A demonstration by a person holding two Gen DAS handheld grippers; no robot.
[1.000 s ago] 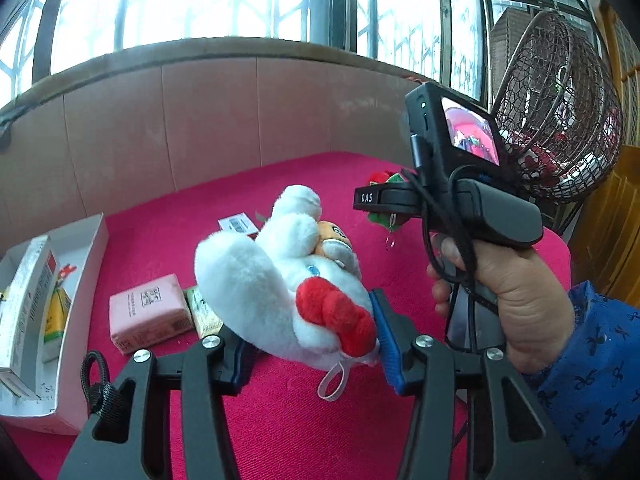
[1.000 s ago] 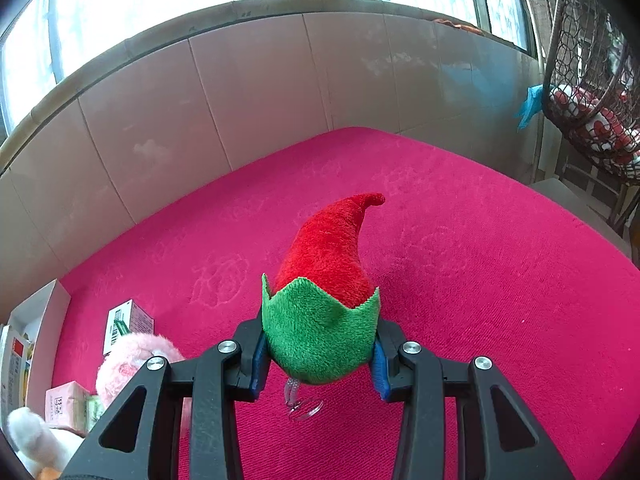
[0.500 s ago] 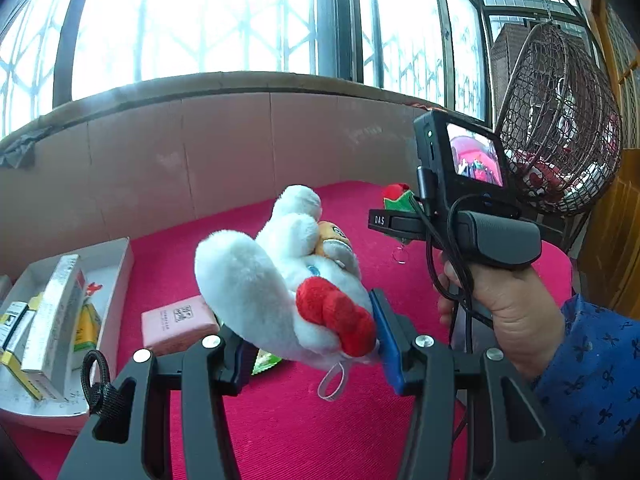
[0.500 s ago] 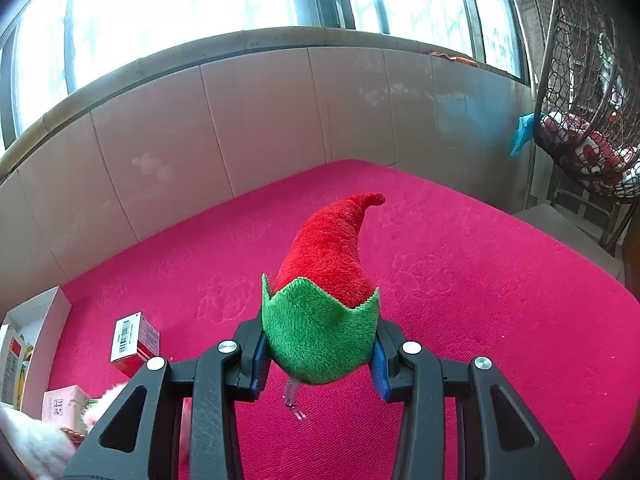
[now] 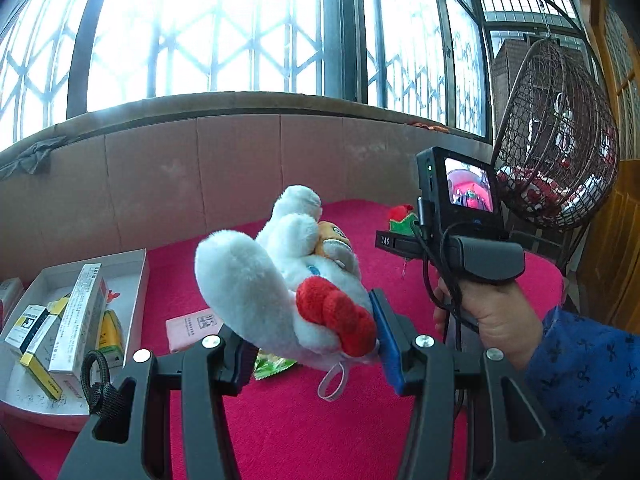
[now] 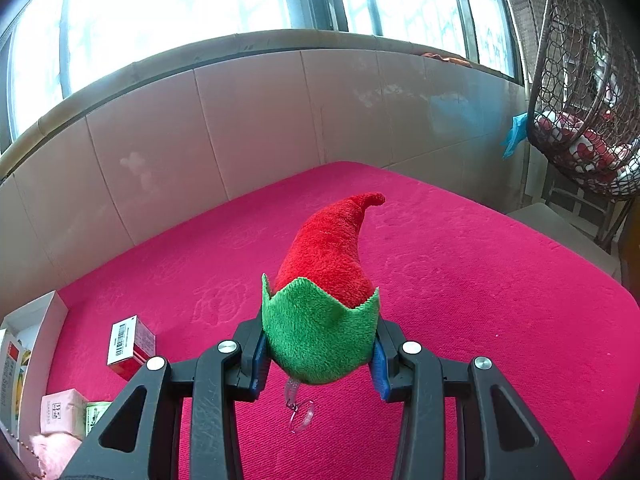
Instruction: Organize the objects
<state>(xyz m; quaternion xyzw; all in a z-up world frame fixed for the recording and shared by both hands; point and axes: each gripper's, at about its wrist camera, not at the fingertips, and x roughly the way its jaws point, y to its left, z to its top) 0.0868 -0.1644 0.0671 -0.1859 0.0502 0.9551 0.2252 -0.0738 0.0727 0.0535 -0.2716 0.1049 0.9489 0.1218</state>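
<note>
Left gripper (image 5: pixel 312 344) clamped on a white plush toy (image 5: pixel 276 284), blue pads pressed into its sides near a red bow (image 5: pixel 336 314); toy held clear above the pink cloth surface (image 5: pixel 320 432), white limbs pointing up and away, an orange patch (image 5: pixel 334 236) at its far side, a white loop tag (image 5: pixel 331 382) dangling below. To the left on the cloth, a white tray (image 5: pixel 138 276) with several upright cartons, among them a tall silver-white box (image 5: pixel 78 316) and yellow-and-black boxes (image 5: pixel 28 328). Between tray and toy, a pink box (image 5: pixel 190 326) lying flat, a green packet (image 5: pixel 274 364) just beside it and partly hidden by the left finger. To the right, a hand (image 5: pixel 492 320) in a blue patterned sleeve (image 5: pixel 592 388), gripping the handle of the other tool, its small screen (image 5: pixel 470 190) lit. Right gripper (image 6: pixel 318 354) closed on a red and green plush cone (image 6: pixel 324 292), green scalloped base squeezed between the blue pads, red tip curling away and upward, a clear ring clasp (image 6: pixel 300 416) hanging underneath; cone held off the cloth. In the right wrist view, a red box with a barcode label (image 6: pixel 128 344) standing on the cloth at left, well apart from the cone, with the pink box and green packet nearer the lower edge. Wicker hanging chair (image 6: pixel 580 92) at far right, beyond the cloth's edge. Tiled wall and barred windows behind.
</note>
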